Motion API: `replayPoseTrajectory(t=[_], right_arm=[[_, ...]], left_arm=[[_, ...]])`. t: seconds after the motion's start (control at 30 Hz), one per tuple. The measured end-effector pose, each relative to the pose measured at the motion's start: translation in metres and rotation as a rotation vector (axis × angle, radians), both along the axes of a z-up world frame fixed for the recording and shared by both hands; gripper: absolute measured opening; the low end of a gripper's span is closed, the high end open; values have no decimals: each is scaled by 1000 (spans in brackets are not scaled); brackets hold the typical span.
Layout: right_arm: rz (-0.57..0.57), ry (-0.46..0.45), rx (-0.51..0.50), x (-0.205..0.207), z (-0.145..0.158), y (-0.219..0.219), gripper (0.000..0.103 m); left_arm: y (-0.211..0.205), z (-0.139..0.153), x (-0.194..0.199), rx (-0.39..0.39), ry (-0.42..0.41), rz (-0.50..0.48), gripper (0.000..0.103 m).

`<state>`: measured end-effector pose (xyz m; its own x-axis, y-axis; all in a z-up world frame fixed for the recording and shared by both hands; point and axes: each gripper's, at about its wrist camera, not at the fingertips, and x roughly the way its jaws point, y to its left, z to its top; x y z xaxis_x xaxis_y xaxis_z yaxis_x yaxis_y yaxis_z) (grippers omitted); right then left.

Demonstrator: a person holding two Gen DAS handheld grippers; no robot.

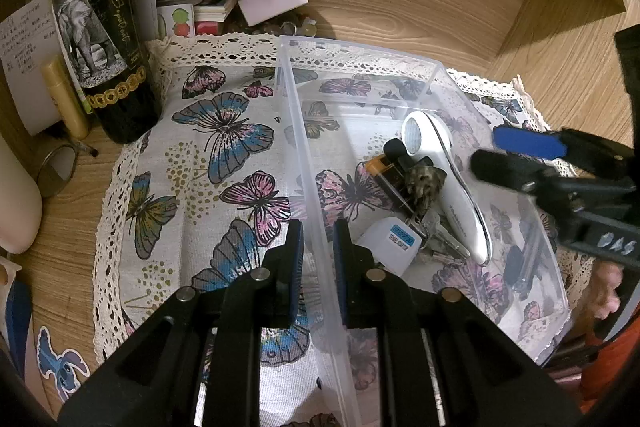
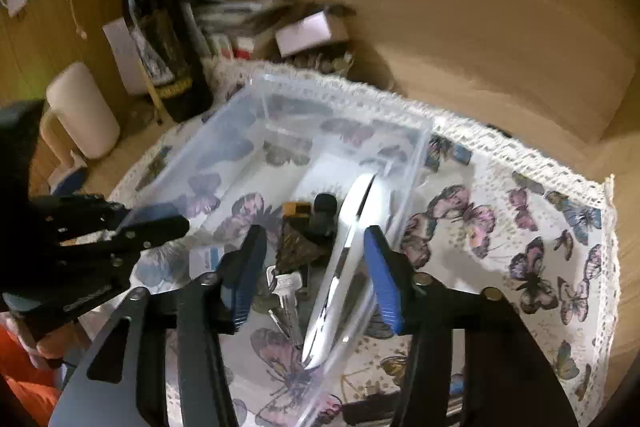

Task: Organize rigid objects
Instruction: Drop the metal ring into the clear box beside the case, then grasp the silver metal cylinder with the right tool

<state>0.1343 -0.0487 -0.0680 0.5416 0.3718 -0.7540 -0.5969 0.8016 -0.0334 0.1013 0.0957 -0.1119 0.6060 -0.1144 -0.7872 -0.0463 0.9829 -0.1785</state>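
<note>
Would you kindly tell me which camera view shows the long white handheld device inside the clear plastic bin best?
The left wrist view: the long white handheld device lies sharp, its broad face showing. The right wrist view shows it blurred and edge-on.

Opposite close downward views, shared bin (image 1: 304, 163)

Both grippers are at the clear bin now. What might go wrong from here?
1. The left gripper straddles the thin wall of the bin; a pull there may tilt or slide it on the cloth.
2. The right gripper stands open across the bin's other wall, with the white device between its fingers; closing may pinch the wall or push the keys.
</note>
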Motion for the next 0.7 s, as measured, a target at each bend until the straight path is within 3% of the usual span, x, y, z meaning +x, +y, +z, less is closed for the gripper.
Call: replayPoseTrajectory(t=[0.17,0.4,0.7], right_arm=[[-72,-68,20,-6,20,-26,65],[-180,-97,5,-13,24,-65,76],[-343,44,15,-15,-16,-115,76]], left_arm=[[-1,0,1,3,-1,-1,13],[-2,0,1,2,-1,-2,13],[-2,0,1,6,-2,-5,13]])
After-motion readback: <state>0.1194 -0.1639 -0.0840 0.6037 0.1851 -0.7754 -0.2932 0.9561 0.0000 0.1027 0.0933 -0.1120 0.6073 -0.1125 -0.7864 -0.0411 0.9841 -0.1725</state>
